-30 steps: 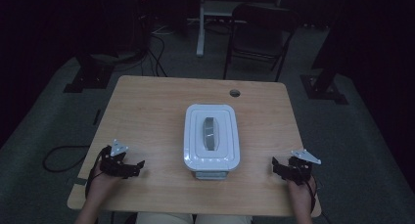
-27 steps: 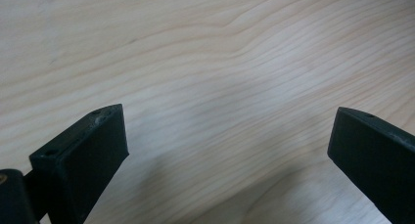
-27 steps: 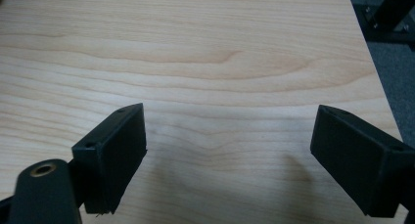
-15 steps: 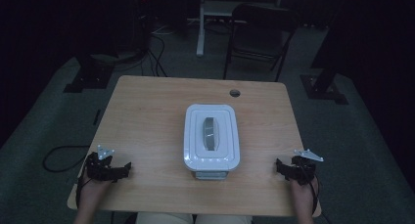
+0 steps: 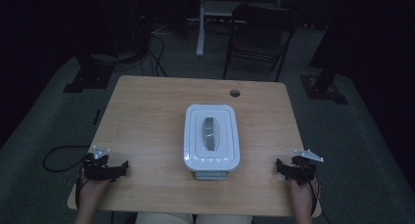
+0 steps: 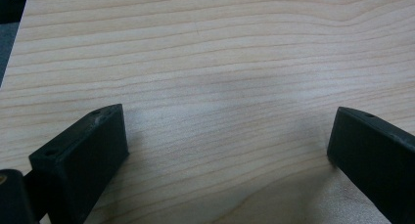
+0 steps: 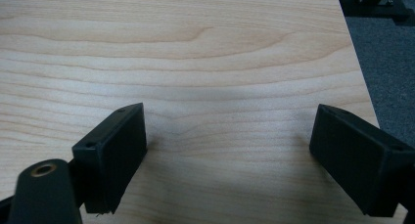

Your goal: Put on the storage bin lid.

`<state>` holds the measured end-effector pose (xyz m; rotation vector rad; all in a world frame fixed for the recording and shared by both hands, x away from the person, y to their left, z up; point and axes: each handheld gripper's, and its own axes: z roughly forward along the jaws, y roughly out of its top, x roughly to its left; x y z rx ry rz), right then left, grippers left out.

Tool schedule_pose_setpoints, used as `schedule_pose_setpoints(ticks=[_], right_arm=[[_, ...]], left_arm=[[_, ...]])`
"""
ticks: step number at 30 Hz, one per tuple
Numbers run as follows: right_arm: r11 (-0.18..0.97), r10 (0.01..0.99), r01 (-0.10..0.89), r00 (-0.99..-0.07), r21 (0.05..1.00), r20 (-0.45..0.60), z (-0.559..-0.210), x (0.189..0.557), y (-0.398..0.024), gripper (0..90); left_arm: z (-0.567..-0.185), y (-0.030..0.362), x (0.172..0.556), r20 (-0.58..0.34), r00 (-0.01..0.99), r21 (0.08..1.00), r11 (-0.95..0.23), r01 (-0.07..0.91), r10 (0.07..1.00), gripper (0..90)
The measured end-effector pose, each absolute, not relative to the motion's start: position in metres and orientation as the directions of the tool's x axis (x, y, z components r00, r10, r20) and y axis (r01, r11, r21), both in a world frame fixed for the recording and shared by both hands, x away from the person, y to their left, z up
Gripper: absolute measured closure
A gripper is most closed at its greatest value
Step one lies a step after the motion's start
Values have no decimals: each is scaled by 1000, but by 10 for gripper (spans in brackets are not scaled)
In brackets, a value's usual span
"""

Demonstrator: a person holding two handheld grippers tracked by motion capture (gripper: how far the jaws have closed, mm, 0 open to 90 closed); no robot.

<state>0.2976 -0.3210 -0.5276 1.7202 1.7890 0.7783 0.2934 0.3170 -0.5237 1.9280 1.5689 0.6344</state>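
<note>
Landmark: white lidded container [image 5: 211, 138], long side running away from the person, resting on the wooden table [image 5: 147, 116].
Container lid: on, with a grey handle strip [image 5: 210, 133] along its middle.
Container position: about mid-table, slightly toward the person's edge; a small block shows under its near end, detail too dim to tell.
Left gripper [image 5: 120, 168]: well to the left of the container, near the table's front-left corner, jaws pointing toward the container.
Left gripper, jaws: spread wide apart in the left gripper view, bare wood grain between them, nothing held.
Right gripper [image 5: 280, 166]: well to the right of the container, near the front-right edge, jaws pointing toward the container.
Right gripper, jaws: spread wide apart in the right gripper view, bare table between them, nothing held.
Contact: neither gripper touches the container.
Cable hole [image 5: 235, 93]: beyond the container, near the far edge.
</note>
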Motion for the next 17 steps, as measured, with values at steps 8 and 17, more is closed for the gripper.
schedule_pose_setpoints(ticks=[8, 17], right_arm=[[17, 999, 691, -38, 722, 14, -528, 298, -321, 132], [11, 999, 691, -31, 722, 14, -528, 298, -321, 133]], left_arm=[[-524, 317, 294, 11, 193, 688, -147, 711, 981, 20], [-524, 318, 294, 10, 175, 688, -134, 713, 984, 20]])
